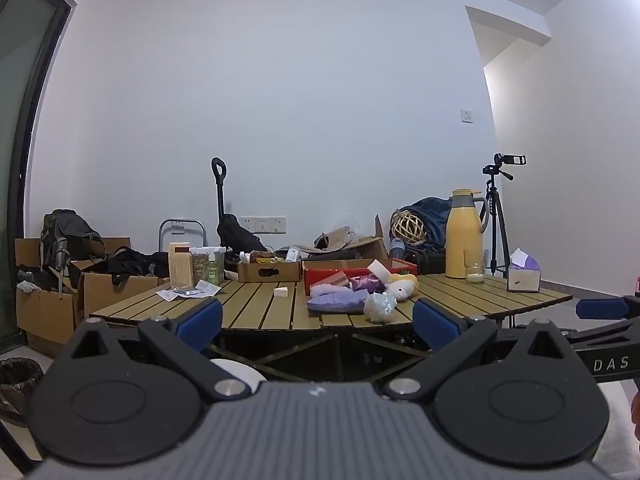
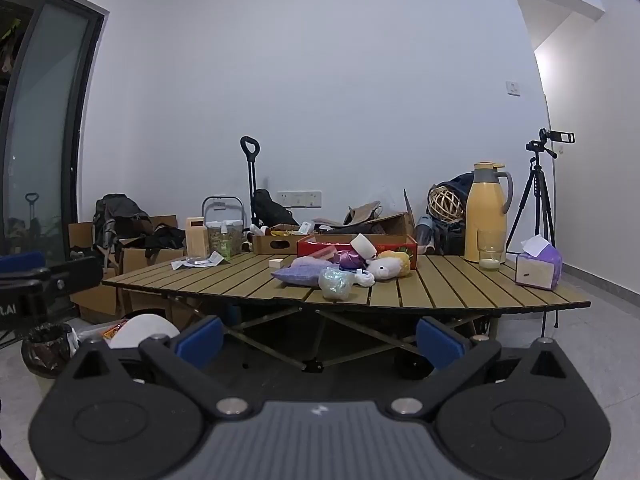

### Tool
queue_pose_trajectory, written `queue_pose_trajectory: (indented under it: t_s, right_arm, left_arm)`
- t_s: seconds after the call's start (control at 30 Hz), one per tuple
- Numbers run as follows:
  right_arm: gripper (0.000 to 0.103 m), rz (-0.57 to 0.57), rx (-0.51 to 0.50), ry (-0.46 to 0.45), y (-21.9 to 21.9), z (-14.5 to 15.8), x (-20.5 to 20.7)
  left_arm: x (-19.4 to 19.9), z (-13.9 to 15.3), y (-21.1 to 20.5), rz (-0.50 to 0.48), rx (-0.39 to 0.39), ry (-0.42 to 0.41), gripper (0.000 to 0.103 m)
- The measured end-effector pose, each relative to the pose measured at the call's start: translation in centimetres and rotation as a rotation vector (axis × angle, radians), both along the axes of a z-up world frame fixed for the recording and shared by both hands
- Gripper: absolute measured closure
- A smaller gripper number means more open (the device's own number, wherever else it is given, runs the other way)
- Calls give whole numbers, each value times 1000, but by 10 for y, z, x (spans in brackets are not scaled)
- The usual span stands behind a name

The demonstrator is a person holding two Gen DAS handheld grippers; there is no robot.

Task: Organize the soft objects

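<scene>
A pile of soft things lies on the slatted wooden table: a purple fuzzy cloth, a white plush toy, a yellow plush, a shiny purple fabric and a clear crinkled bag. A red box stands behind them with a white sponge. My left gripper and right gripper are open and empty, well short of the table.
A yellow thermos, a glass and a tissue box stand at the table's right. Jars and a wooden box stand at its left. Cardboard boxes, a bin and a tripod surround it.
</scene>
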State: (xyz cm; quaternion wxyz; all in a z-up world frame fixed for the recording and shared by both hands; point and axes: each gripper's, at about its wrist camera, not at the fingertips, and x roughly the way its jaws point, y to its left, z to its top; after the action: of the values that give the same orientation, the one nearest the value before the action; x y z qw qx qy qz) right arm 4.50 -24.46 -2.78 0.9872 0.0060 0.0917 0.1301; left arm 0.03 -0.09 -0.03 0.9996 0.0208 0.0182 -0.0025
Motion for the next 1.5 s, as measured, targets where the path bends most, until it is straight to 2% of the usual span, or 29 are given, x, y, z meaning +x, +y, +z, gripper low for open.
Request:
queue_pose_trajectory:
  t_s: [0.1,1.5]
  right_arm:
    - [0,-1,-7,2,1,0,0]
    - [0,5,-9,-2,3,-2,2]
  left_arm:
    - [3,7,3,3,-3,3,0]
    - [-3,0,0,3,-12,-25,0]
